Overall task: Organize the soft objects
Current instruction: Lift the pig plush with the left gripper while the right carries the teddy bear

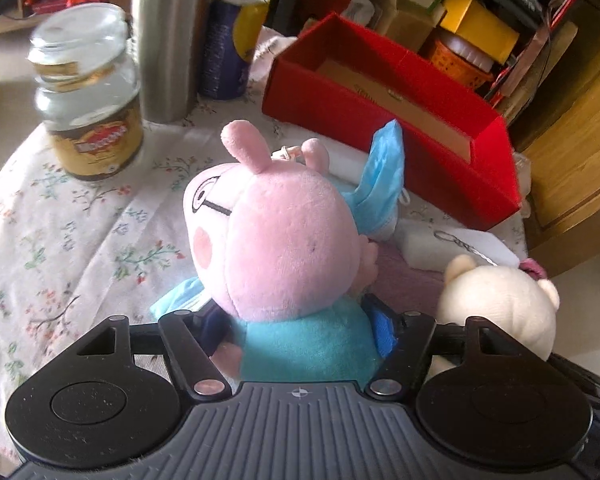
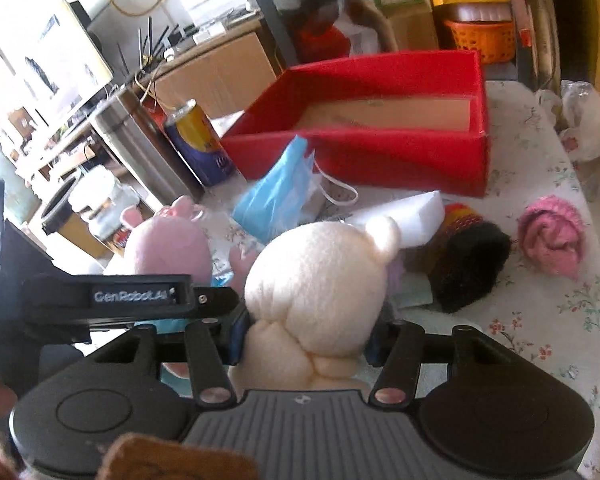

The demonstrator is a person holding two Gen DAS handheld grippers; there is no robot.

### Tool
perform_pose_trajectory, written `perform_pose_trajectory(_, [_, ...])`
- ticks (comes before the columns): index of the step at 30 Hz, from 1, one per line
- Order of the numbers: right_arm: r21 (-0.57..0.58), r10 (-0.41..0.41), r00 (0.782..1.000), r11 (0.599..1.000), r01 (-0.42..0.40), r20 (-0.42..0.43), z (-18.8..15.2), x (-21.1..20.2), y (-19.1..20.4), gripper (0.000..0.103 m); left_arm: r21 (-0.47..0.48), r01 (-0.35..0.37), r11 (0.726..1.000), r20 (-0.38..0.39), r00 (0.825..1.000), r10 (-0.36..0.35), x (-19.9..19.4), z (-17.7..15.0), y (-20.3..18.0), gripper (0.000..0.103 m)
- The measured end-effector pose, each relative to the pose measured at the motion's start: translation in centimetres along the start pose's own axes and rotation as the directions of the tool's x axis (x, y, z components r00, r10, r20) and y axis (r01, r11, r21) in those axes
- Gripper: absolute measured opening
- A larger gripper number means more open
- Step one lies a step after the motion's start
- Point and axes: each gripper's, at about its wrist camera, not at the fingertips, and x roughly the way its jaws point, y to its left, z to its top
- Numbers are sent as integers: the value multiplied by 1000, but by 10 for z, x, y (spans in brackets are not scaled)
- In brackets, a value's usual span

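Pink pig plush (image 1: 284,240) upright between the fingers of the left gripper (image 1: 300,332), teal body squeezed by the pads, head and ears rising above the jaws over the floral tablecloth (image 1: 60,240). Cream bear plush (image 2: 320,280) clamped in the right gripper (image 2: 306,336), soft body bunched between the blue pads, round ear pointing toward the far side. In the left view, same bear (image 1: 500,304) just right of the pig, nearly touching. Blue face mask (image 2: 276,196) crumpled behind both toys, white ear loop trailing toward the box. White foam block (image 2: 404,212) lying just beyond the bear, a keyring (image 1: 456,240) resting on it. Black-and-striped knit piece (image 2: 468,264) right of the bear, pink knit piece (image 2: 552,240) farther right, apart from it. Red box (image 2: 380,152) open-topped at the back of the table, cardboard lining visible inside, no toys in it. At left, coffee jar (image 1: 88,96), steel flask (image 1: 168,36) and blue-yellow can (image 1: 232,40) standing in a row. Beyond the table, cluttered shelves with an orange basket (image 2: 480,40) and a yellow box (image 1: 480,28).
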Motion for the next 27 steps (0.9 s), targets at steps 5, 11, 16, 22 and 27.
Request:
perform_pose_trajectory(5, [27, -8, 998, 1000, 6, 57, 0, -30, 1, 25, -44, 38, 998, 86, 996, -35, -40, -6, 2, 68])
perform_pose_trajectory(11, [48, 27, 993, 998, -33, 116, 12, -61, 4, 25, -41, 13, 999, 147, 989, -7, -60, -8, -12, 69])
perform_pose_trajectory(16, [58, 79, 984, 994, -89, 160, 22, -84, 12, 25, -28, 87, 996, 136, 987, -82, -66, -2, -18, 69])
perform_pose_trajectory(22, [88, 131, 976, 985, -148, 174, 22, -94, 15, 25, -43, 143, 989, 179, 975, -133, -77, 4, -13, 69])
perform_pose_trajectory(27, [156, 154, 974, 971, -180, 164, 25, -88, 7, 26, -48, 127, 991, 217, 969, -114, -90, 8, -11, 69])
